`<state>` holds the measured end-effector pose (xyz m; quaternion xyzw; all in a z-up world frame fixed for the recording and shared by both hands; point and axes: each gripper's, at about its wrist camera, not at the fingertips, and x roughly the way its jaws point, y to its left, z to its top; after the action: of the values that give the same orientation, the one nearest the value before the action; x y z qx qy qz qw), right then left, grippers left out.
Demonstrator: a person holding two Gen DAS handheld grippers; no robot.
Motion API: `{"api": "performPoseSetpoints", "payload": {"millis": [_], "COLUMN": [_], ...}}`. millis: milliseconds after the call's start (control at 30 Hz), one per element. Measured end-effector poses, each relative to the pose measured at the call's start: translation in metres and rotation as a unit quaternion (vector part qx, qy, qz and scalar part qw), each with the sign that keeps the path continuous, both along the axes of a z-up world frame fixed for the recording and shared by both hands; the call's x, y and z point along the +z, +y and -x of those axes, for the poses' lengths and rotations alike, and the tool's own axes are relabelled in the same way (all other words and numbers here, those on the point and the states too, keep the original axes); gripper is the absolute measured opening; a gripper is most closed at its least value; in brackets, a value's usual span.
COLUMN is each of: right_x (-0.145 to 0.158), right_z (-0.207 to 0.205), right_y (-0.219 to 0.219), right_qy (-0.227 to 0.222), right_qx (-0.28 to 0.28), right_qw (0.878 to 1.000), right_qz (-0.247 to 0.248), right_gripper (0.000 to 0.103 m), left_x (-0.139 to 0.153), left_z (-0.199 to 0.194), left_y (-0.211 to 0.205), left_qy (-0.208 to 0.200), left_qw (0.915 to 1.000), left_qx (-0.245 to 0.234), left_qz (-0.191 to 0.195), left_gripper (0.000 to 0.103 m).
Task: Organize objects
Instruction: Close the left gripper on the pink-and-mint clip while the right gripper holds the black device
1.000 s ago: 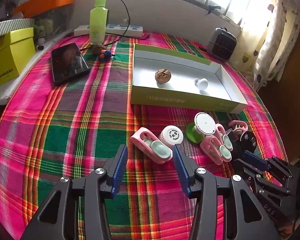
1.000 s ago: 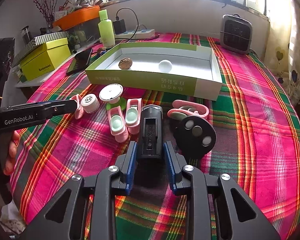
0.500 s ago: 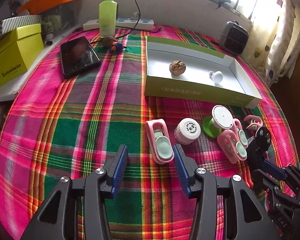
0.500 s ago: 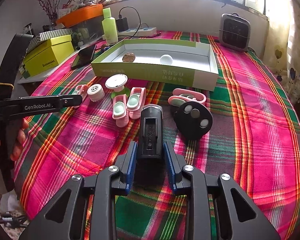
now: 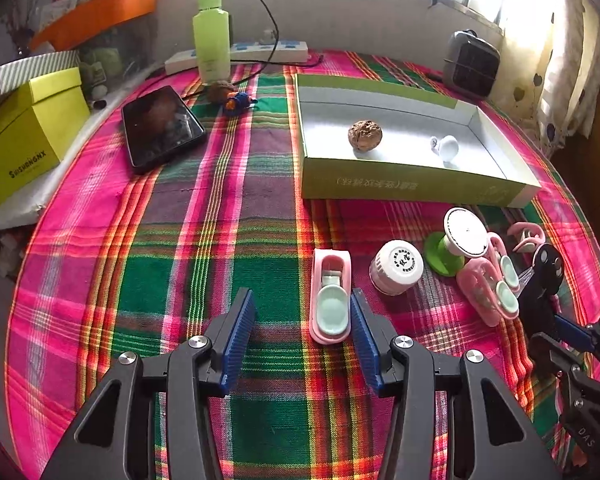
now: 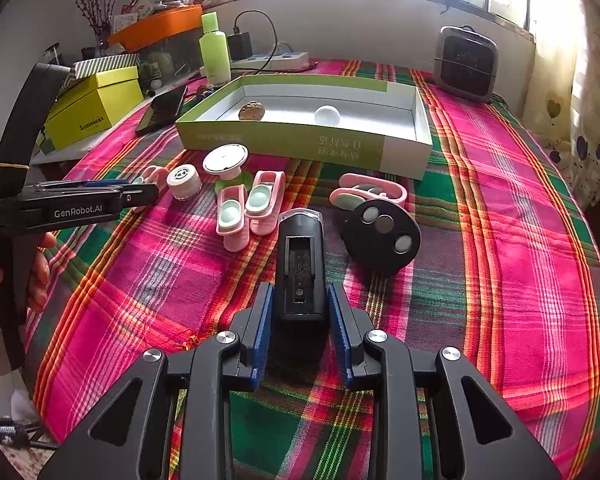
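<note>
Pink clip [image 5: 330,298] touches wide left gripper [image 5: 302,330]; right gripper [image 6: 300,320] holds black case [image 6: 300,268].

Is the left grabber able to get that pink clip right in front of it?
Probably yes. The left tongs are open, and the pink clip lies flat on the tablecloth between the fingers, beside the right one. Nothing sits in the gap; the white jar stands clear to the side.
</note>
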<state>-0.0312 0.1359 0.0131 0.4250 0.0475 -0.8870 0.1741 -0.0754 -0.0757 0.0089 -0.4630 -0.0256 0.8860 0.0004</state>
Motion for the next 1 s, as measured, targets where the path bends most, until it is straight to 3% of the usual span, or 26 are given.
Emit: {"api": "performPoseSetpoints", "payload": {"millis": [167,667,833,1000], "right_x": [0.000,0.000,0.001,0.001], "right_z": [0.006,0.017,0.017,0.017], "right_y": [-0.005,-0.009,-0.010,-0.009], "right_qy": [0.002,0.004,0.004,0.004], "right_qx": [0.000,-0.008,-0.009,-0.010], "right_qw": [1.000,1.000,1.000,1.000], "right_qz": [-0.012,-0.025,-0.025,-0.021], "right_gripper": [0.029,0.030,0.030,0.030], "left_x": [-0.001,-0.002,-0.001,-0.001], "left_z": [0.005,0.008,0.008,0.008], "left_y": [0.000,0.000,-0.001,-0.004], "left_qy": [0.002,0.021,0.023,0.023], "left_qw": [1.0000,0.9997,0.9996,0.9995], "left_qx": [0.001,0.006,0.012,0.017], "left_qz": [0.002,0.013,0.011,0.012], "left_gripper": [0.055,0.054,0.048,0.034]}}
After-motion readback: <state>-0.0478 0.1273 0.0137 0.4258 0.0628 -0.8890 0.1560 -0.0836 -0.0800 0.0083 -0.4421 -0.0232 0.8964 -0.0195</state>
